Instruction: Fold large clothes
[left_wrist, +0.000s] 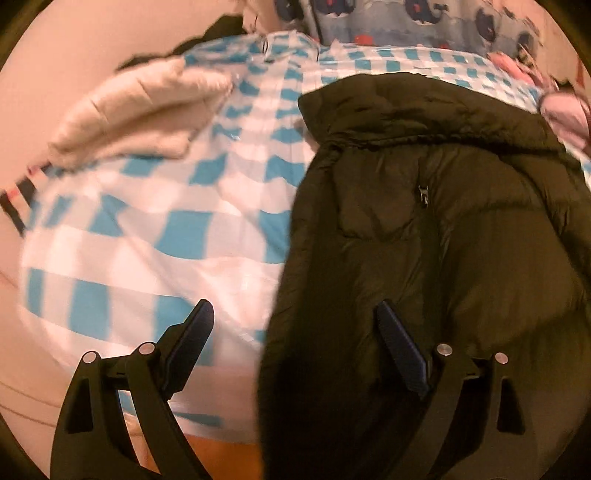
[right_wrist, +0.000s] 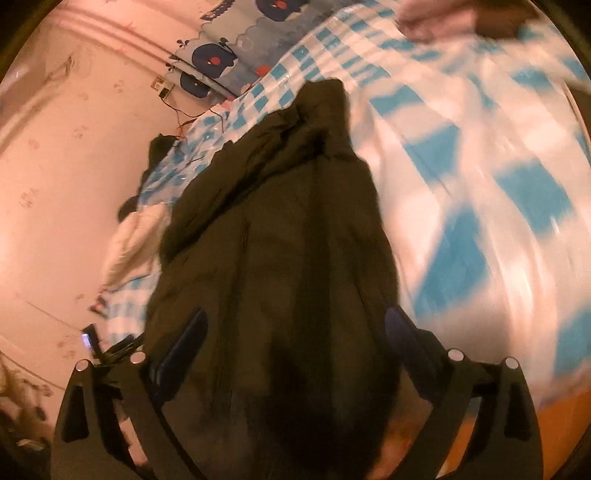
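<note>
A dark olive puffer jacket (left_wrist: 436, 229) lies lengthwise on a blue-and-white checked sheet (left_wrist: 155, 236), collar at the far end, a zipper pull on its chest. My left gripper (left_wrist: 295, 317) is open and empty above the jacket's near left edge, one finger over the sheet, the other over the jacket. In the right wrist view the same jacket (right_wrist: 280, 236) fills the middle. My right gripper (right_wrist: 295, 325) is open and empty, its fingers spread over the jacket's near hem.
A folded cream puffer garment (left_wrist: 140, 114) lies at the sheet's far left, also in the right wrist view (right_wrist: 133, 240). A whale-print pillow (left_wrist: 406, 22) lies at the head. Pink clothes (left_wrist: 565, 110) lie far right. A pink wall (right_wrist: 74, 166) runs along the left.
</note>
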